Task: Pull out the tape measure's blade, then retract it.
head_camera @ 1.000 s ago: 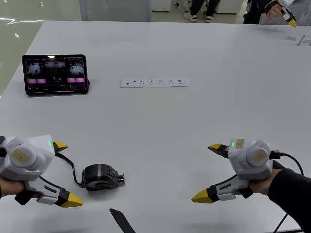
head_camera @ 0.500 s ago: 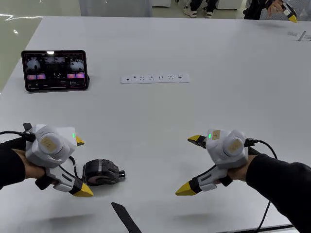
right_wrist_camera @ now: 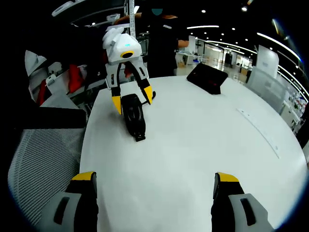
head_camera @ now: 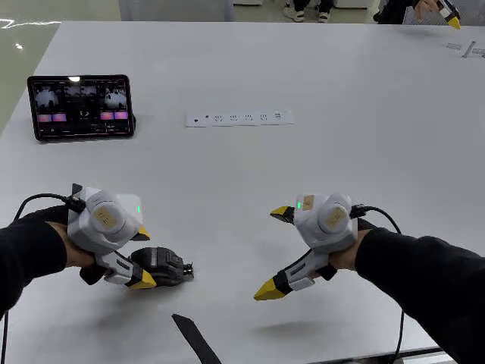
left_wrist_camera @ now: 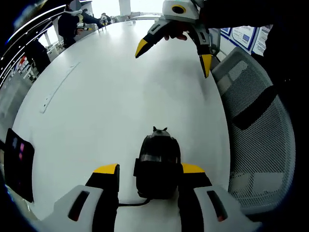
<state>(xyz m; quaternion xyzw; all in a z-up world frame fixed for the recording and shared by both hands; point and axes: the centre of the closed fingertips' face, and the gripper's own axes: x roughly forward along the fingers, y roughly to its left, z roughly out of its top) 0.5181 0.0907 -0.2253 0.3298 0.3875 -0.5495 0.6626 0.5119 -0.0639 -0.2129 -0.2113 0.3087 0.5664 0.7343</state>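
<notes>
Tape measure point(head_camera: 170, 265) lies on its side on the white table point(head_camera: 318, 91), near the person's edge and to the left, with its blade tip pointing right and no blade drawn out. A thin black cord point(left_wrist_camera: 129, 203) runs from its back end. The left gripper point(head_camera: 143, 258) straddles the black case with its claw released: in the left gripper view one yellow-tipped jaw sits right against the case, while a strip of bare table shows between the other jaw and the case. The right gripper point(head_camera: 273, 250) is held above the table, well apart from the tape measure on its right, with its claw spread wide and grasping nothing; its jaws point left toward the case. In the right gripper view the tape measure sits straight ahead between the left gripper's jaws. Farther away on the left a tablet point(head_camera: 81, 106) stands with its screen lit, and a white power strip point(head_camera: 239, 117) lies flat near the middle of the table. A black strap point(head_camera: 195, 339) lies at the near edge, just beside the tape measure. A mesh chair point(left_wrist_camera: 256, 145) stands at the table's near side.
</notes>
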